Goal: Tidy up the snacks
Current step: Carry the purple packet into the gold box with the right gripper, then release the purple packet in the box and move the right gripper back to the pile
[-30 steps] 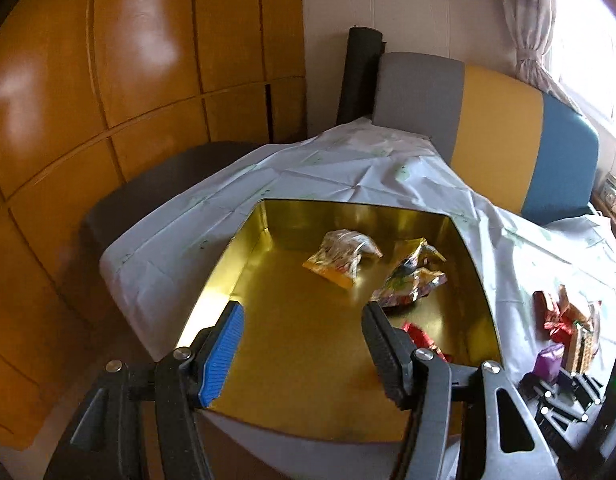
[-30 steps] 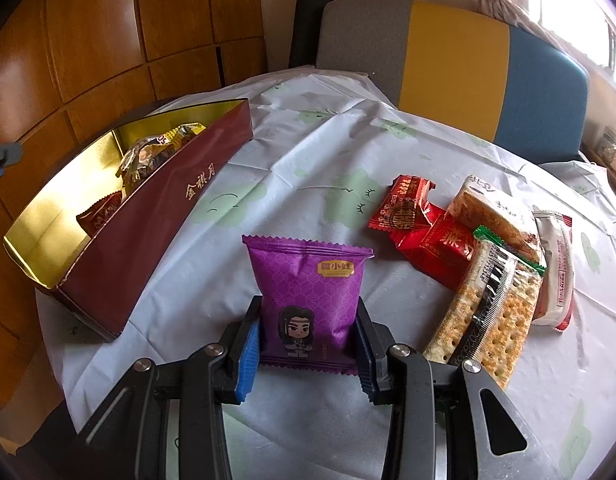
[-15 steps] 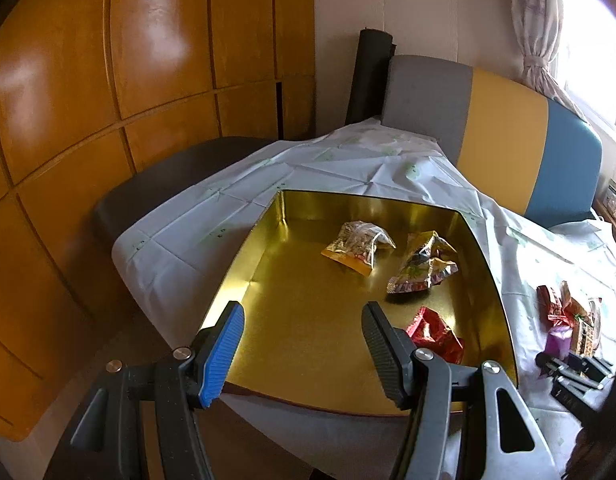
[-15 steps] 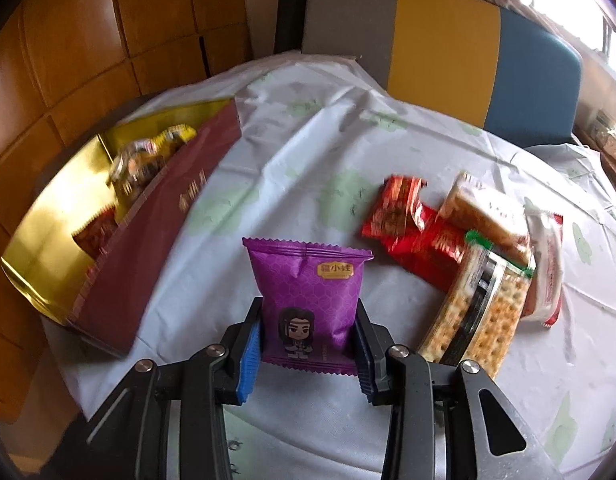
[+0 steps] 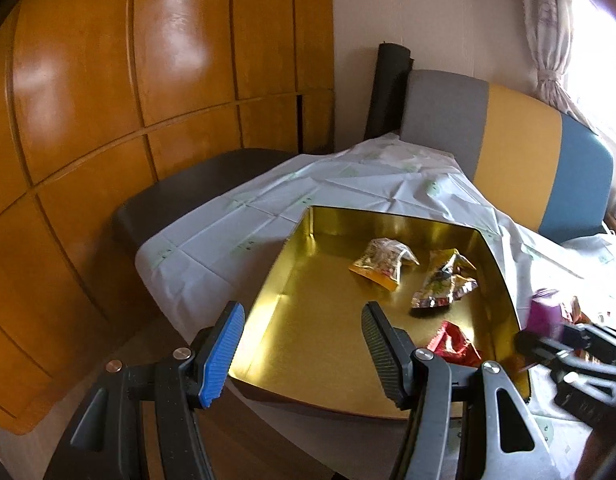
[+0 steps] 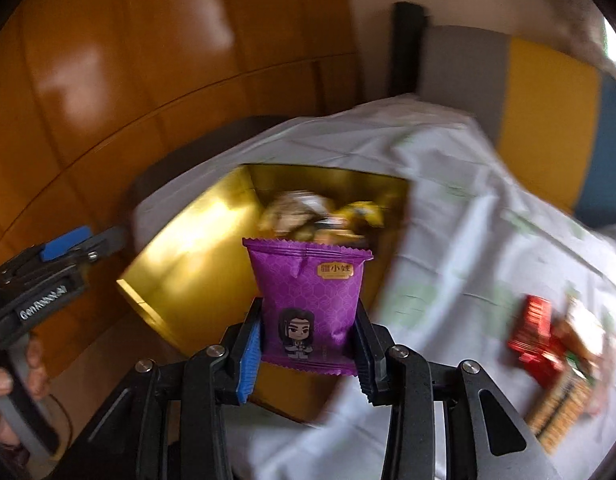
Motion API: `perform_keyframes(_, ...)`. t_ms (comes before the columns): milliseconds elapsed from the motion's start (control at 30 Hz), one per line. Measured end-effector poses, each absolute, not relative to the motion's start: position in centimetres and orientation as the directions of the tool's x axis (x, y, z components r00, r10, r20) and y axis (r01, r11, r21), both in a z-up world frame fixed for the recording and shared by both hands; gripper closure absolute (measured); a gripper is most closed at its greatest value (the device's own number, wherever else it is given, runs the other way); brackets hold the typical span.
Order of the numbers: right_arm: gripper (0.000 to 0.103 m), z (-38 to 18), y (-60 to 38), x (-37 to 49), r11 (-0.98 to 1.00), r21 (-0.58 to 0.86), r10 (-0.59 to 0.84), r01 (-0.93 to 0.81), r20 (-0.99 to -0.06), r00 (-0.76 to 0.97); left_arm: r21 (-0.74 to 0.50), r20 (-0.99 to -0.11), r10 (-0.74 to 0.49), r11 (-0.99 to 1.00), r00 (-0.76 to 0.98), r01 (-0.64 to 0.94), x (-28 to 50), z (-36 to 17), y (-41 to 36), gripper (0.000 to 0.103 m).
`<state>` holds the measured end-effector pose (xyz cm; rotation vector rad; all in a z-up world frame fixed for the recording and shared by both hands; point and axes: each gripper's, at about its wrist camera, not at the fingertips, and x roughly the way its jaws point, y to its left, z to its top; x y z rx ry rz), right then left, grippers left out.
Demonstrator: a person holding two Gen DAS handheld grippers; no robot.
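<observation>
My right gripper (image 6: 309,338) is shut on a purple snack packet (image 6: 308,300) printed with a cartoon figure, held in the air near the gold-lined box (image 6: 196,256). The same packet (image 5: 544,314) shows at the right of the left wrist view, just beyond the box's right wall. My left gripper (image 5: 302,354) hovers open and empty over the near edge of the box (image 5: 308,328). Inside lie a yellow-edged clear packet (image 5: 381,263), a crinkled foil packet (image 5: 445,284) and a red packet (image 5: 453,344).
A pile of red packets (image 6: 537,334) and cracker packs (image 6: 563,404) lies on the white tablecloth (image 6: 467,248) to the right. A grey, yellow and blue chair back (image 5: 519,160) stands behind the table. Wooden panelling (image 5: 108,120) fills the left side.
The right gripper has lifted the purple packet off the cloth and swung it left toward the box, blurring its view. The left gripper has drifted slightly, still open.
</observation>
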<state>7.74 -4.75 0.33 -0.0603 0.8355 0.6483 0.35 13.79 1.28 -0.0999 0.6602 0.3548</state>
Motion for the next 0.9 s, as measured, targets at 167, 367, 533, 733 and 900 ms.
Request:
perform_keyframes(167,0.062,-1.8,-0.4,8.3,0.761,0.219,0.531,-0.610,-0.750,0.394,0.039,-0.604,0.322,0.926,0.729,-0.377,0.0,1.6,14.5,0.041)
perform_keyframes(367,0.058,-4.9,1.7,9.2,0.777,0.202,0.480,-0.596,-0.804,0.352,0.063,-0.584,0.353,0.917,0.731,-0.393,-0.6,2.0,15.0,0.041)
perform_keyframes(533,0.058,-5.4,1.2,9.2,0.789,0.191,0.463,-0.584,-0.809,0.362,0.075,-0.571,0.364,0.916,0.736,-0.394,-0.8,2.2,14.9,0.041)
perform_keyframes(733,0.055,-4.6,0.6,9.2,0.796,0.204,0.476,-0.570,-0.794,0.379,0.076,-0.561,0.367,0.915,0.742,-0.395,-1.0,2.6,14.8,0.041)
perform_keyframes(900,0.055,-3.4,-0.1,8.9,0.801,0.207,0.487,-0.562,-0.770,0.411,0.080,-0.559,0.364,0.918,0.745,-0.388,-1.1,2.8,14.4,0.041)
